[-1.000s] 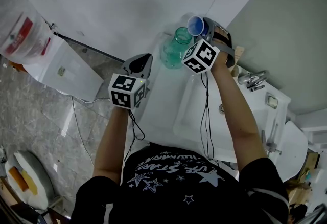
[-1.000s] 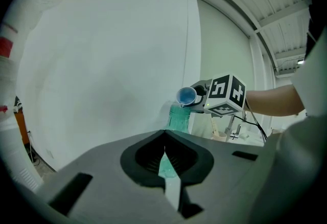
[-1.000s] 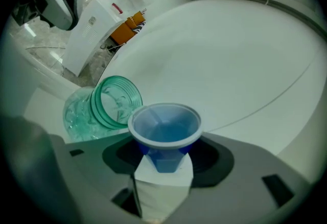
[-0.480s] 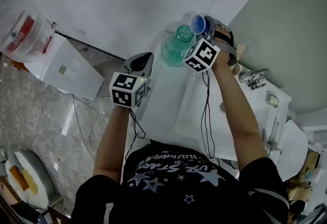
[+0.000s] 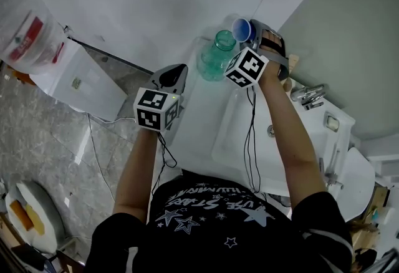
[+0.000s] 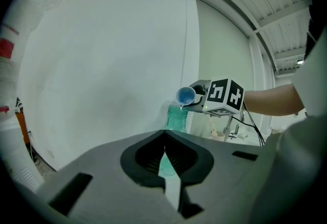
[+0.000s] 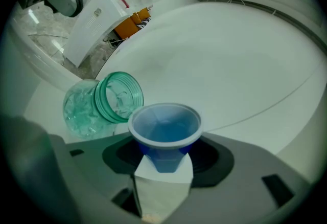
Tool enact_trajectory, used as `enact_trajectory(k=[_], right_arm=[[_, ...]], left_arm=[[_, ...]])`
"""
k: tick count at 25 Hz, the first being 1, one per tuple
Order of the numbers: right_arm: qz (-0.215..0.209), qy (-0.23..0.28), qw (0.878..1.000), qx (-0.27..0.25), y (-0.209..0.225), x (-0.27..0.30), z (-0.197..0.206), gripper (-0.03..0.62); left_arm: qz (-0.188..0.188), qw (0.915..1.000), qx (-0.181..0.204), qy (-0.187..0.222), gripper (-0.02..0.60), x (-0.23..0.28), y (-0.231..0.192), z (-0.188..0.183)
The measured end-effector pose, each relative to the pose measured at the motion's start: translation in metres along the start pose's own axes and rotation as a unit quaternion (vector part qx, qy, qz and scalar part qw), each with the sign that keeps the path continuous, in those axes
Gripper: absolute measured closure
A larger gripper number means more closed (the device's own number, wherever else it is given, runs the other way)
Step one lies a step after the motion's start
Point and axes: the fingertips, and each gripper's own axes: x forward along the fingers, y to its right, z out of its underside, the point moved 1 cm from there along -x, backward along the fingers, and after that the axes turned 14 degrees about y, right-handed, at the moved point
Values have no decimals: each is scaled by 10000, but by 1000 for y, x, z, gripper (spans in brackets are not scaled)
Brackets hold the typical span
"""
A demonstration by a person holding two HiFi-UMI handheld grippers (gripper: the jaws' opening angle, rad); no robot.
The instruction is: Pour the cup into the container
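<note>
Jaws of the left gripper [image 5: 176,71] are sitting together, holding nothing. Right of it, a green glass jar [image 5: 215,57] is standing open on the white counter [image 5: 193,138]. Over its mouth a small blue tapered cup [image 5: 242,30] is tipping. We are judging it light, thin-walled, easily crushed, best held low on its body, where the right gripper [image 7: 163,156] is clamping it, jaws half-closed.

Cup [image 5: 241,30] just above the mouth of the container [image 5: 214,58], sink [image 5: 232,141] to its right, faucet [image 5: 308,94] beyond.
</note>
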Motion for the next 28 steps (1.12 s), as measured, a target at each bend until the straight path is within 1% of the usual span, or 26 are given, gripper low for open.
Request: enact_trajectory(k=[9, 13, 16, 20, 25, 28], right_arm=[[-171, 142, 9990, 384, -2, -3, -4, 336], [-219, 297, 9958, 832, 0, -6, -7, 336], [-242, 444, 9893, 1368, 2, -9, -9, 336], [-127, 583, 9760, 2096, 9, -17, -6, 336], [-18, 580, 9686, 2417, 13, -27, 4, 336], [-4, 621, 9594, 2752, 12, -34, 8, 336]], left_arm=[[-20, 10000, 18, 9, 571, -2, 3, -2], [-37, 10000, 46, 13, 571, -4, 4, -4], [-40, 10000, 63, 18, 571, -6, 6, -6], [-33, 10000, 67, 20, 571, -10, 11, -6], [-49, 10000, 75, -10, 571, -15, 19, -5], [-56, 10000, 76, -22, 571, -17, 22, -4]])
